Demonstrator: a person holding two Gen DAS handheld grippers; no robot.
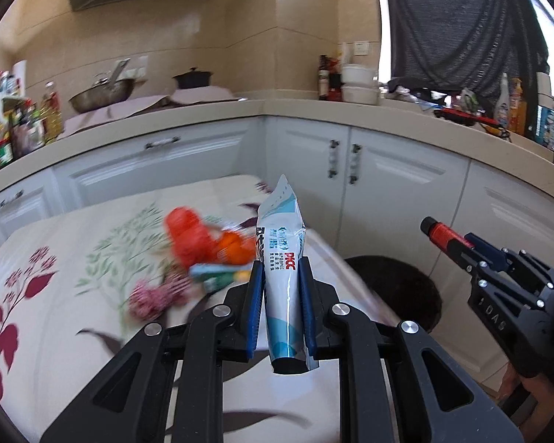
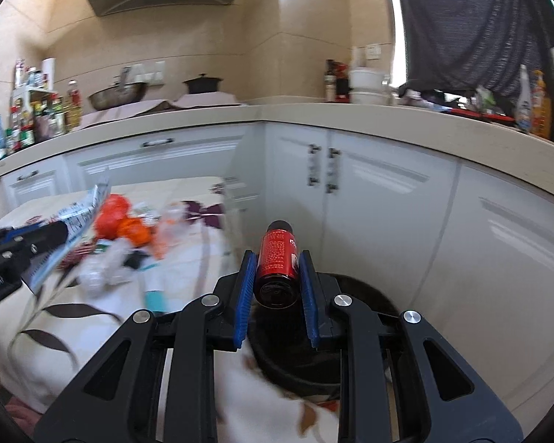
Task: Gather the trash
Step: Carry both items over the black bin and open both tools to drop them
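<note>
My left gripper [image 1: 281, 271] is shut on a white and blue plastic wrapper [image 1: 281, 258] that stands up between its blue pads, over the right part of a flowered tablecloth [image 1: 55, 295]. My right gripper [image 2: 277, 264] is shut on a red can [image 2: 277, 254] with a black rim, held above a dark round bin [image 2: 351, 295] beside the table. In the left wrist view the right gripper [image 1: 430, 227] with the red can [image 1: 445, 234] is at the right, over the bin [image 1: 399, 288]. The left gripper [image 2: 61, 232] with the wrapper [image 2: 81, 217] shows at the left in the right wrist view.
Blurred trash lies on the table: orange bags [image 1: 199, 240], a red-and-white piece [image 1: 155, 295], a green-blue pack [image 1: 221, 277], clear plastic [image 2: 103, 265]. White cabinets [image 1: 387, 192] and a beige counter [image 1: 314, 110] with bottles, wok and pots stand behind. A person's dark top [image 1: 461, 26] is at the upper right.
</note>
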